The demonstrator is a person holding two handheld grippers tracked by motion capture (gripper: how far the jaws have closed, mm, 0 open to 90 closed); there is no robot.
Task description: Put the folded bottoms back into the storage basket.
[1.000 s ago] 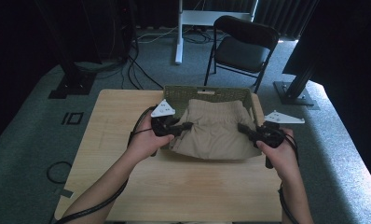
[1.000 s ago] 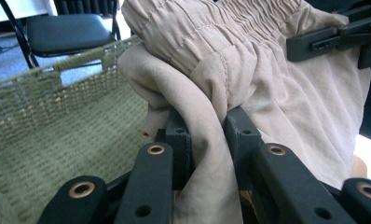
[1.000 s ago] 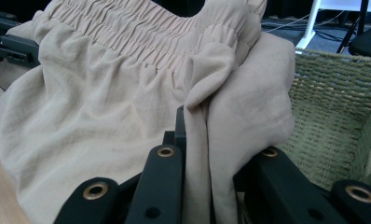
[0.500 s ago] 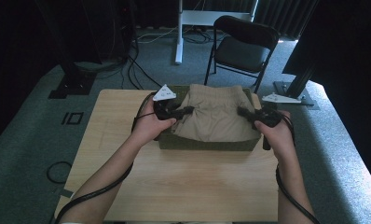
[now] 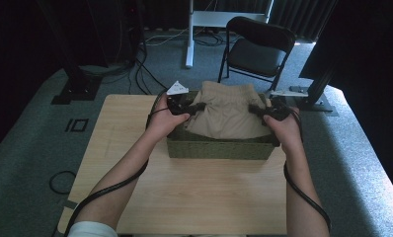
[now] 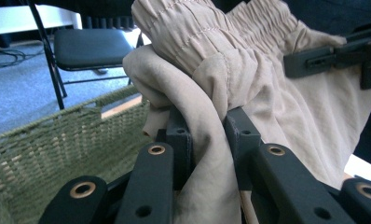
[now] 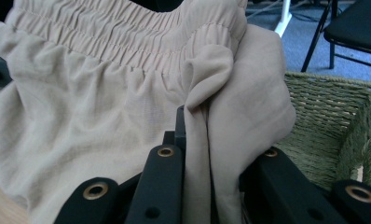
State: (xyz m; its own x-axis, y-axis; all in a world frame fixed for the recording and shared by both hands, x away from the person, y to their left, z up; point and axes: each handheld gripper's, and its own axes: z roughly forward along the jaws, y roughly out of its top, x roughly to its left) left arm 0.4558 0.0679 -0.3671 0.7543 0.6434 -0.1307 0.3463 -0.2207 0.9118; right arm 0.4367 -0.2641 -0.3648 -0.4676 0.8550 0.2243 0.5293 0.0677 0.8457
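Note:
A beige garment with an elastic waistband [image 5: 229, 111] hangs stretched between my two grippers over a green woven basket [image 5: 219, 148]. My left gripper [image 5: 193, 107] is shut on the garment's left side; in the left gripper view the cloth [image 6: 207, 93] is pinched between the black jaws of the left gripper [image 6: 209, 140]. My right gripper [image 5: 256, 109] is shut on the right side; in the right gripper view a fold of the garment [image 7: 127, 102] is pressed between the jaws of the right gripper [image 7: 195, 135]. The basket wall [image 6: 58, 135] lies just below the left gripper, and the basket [image 7: 328, 121] sits behind the right one.
The basket stands at the far middle of a light wooden table [image 5: 194, 192]. Beyond the table are a black folding chair [image 5: 258, 52], a white desk leg [image 5: 189, 34] and black stands [image 5: 73, 79] on grey carpet. Cables trail from both grippers along my forearms.
Both grippers have carried the garment away from me, from the near side of the basket to above it. The basket's front wall, earlier hidden by the cloth, now shows.

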